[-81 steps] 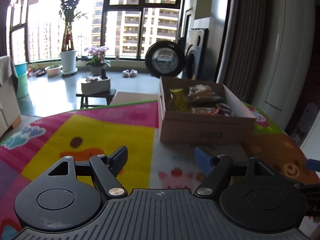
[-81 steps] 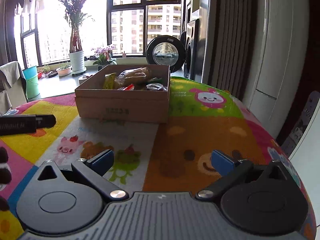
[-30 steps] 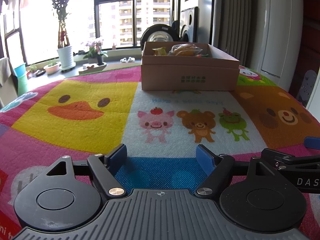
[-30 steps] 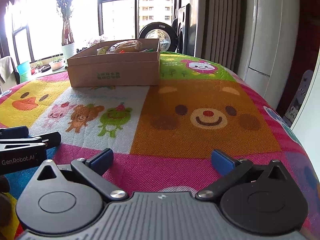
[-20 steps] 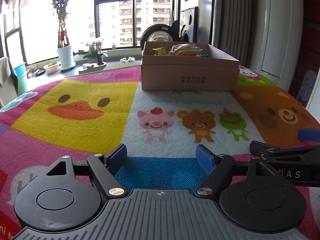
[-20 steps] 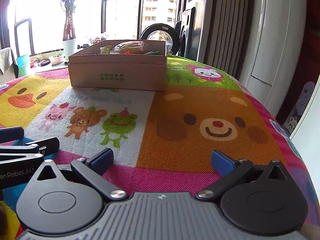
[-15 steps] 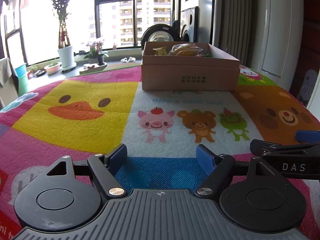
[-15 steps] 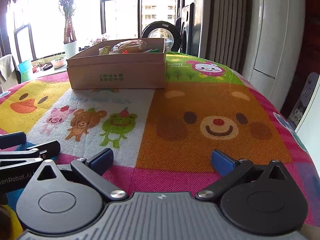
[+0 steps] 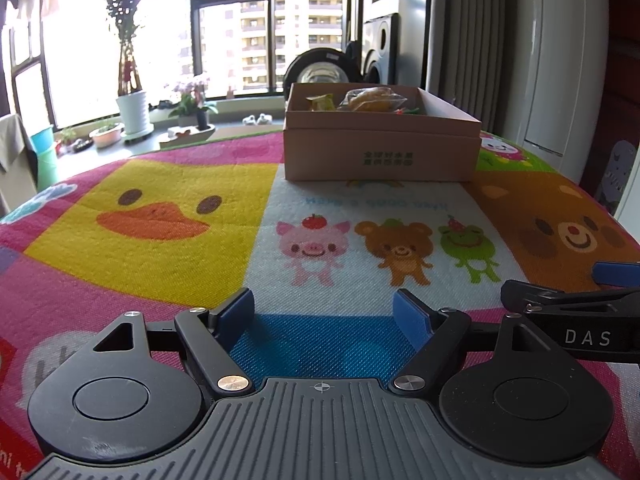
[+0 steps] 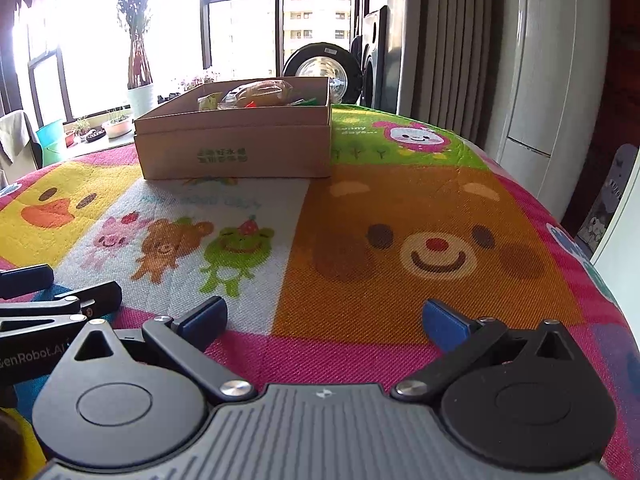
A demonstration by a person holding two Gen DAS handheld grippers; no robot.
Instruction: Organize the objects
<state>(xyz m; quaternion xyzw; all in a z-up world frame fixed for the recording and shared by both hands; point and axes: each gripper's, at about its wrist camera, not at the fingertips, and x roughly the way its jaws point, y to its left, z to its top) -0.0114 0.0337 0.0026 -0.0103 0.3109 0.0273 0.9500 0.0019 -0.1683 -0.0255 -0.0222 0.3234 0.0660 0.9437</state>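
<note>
Where sunlit: cartoon mat (windows beyond)

Each claw is black, with blue pads on its fingertips, silver pivot screws and a ribbed grey housing. The right claw looks the same; white lettering marks their sides.

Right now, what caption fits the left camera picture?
Open left claw faces a cardboard box of snacks on a cartoon animal mat.

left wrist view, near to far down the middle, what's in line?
Left claw, open → blue patch of the cartoon play mat → brown printed bear → tan cardboard box holding wrapped snacks → round black drum-like object by the window.
</note>
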